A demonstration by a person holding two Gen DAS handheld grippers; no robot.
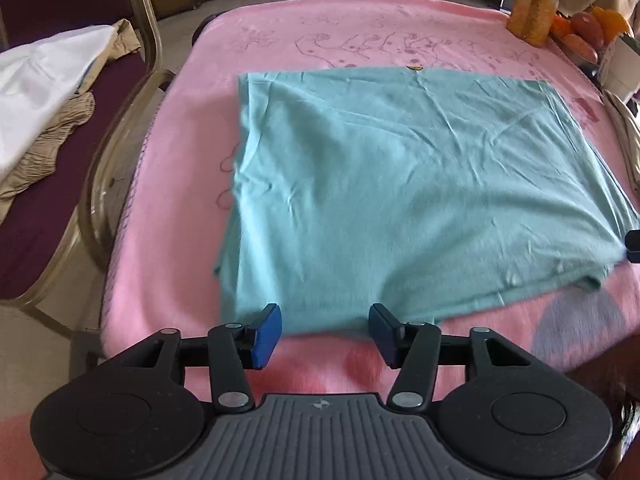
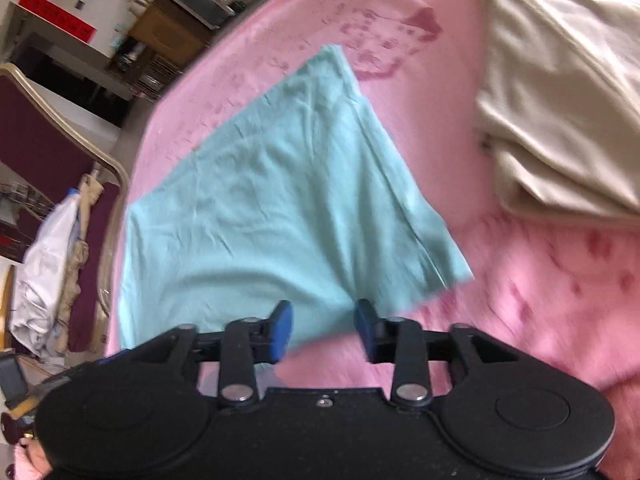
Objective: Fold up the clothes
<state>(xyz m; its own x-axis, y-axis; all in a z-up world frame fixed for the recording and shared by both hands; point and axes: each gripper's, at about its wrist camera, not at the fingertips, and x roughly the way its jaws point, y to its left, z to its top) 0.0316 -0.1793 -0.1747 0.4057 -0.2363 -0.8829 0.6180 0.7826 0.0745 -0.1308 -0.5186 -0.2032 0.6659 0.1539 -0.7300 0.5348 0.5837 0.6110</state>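
Now teal garment [image 1: 400,184] is lying folded flat on pink blanket [image 1: 180,168]; left gripper [image 1: 325,330] & right gripper [image 2: 323,330] hovering at its 6 o'clock edge, jaws spread, holding nothing.

"How's the left gripper [image 1: 325,330] sitting?"

"Level, pointing straight ahead. Its jaws stand wide apart with nothing between the blue pads [image 1: 267,336]. Both linkage arms are splayed out evenly."

"And the right gripper [image 2: 323,330]?"

"Rolled a bit to one side, judging by how its own camera sees the room tilted. Jaws parted there too, a clear gap between the pads [image 2: 282,330], gripping nothing."

"Can you see one from the other?"

"Just a dark tip [image 1: 633,246] at the far right edge of the left wrist view, probably the right gripper; too little shows to say more."
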